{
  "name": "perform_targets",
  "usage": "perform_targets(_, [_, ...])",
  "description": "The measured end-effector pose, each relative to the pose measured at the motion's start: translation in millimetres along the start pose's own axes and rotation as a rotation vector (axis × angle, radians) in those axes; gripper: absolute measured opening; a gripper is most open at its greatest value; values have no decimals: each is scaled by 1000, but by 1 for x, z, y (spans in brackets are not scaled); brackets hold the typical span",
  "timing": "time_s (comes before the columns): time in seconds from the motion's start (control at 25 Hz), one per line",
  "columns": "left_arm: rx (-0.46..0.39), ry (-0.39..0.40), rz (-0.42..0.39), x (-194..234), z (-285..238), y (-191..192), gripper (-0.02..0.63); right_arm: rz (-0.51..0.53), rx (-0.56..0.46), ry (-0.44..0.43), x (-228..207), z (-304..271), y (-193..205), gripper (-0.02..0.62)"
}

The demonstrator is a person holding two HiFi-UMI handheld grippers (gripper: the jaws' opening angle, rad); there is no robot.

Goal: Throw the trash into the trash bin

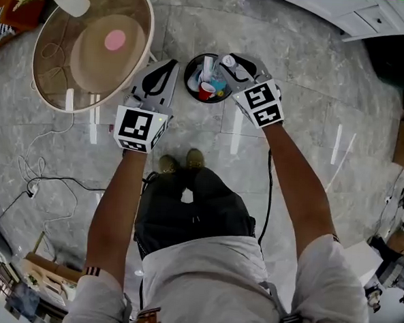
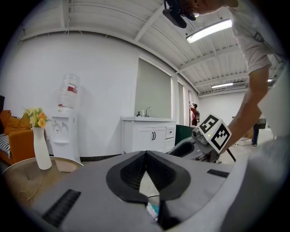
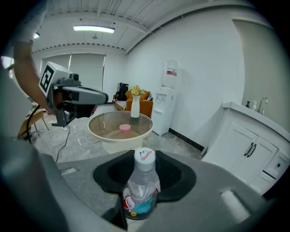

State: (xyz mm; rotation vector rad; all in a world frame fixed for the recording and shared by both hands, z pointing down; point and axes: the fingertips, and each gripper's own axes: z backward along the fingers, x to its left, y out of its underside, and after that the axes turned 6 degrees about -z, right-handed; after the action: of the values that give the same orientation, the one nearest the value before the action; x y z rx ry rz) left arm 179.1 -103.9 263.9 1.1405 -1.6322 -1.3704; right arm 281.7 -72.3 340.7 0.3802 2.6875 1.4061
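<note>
1. Trash bin (image 1: pixel 187 74): one unit, used as the reference point below.
2. Grippers: two units, the left gripper (image 2: pixel 145 154) just left of the trash bin and the right gripper (image 3: pixel 144 159) above it.
3. Plastic bottle (image 3: pixel 143 183): one unit, above the trash bin.
4. Red cup (image 1: pixel 206 91): one unit, inside the trash bin.
5. Round table (image 1: pixel 57 70): one unit, left of the trash bin.
6. Vase (image 1: pixel 70 0): one unit, on the table, well apart from the trash bin.
7. Pink disc (image 1: pixel 114 40): one unit, left of the trash bin.
8. Water dispenser (image 2: pixel 63 129): one unit, well apart from the trash bin.
9. Shoes: two units, the left shoe (image 1: pixel 168 163) and the right shoe (image 1: pixel 195 158), near the trash bin.
</note>
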Motion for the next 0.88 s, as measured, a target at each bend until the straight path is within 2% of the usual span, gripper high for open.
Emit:
perform_targets(0.64, [-38,114,-57,-13,-54,158,-2,2,84,88,-15,-100,161,143])
perform_targets(0.88, [-71,148,-85,-12,-71,195,-2,18,119,116,-22,-127,202,143])
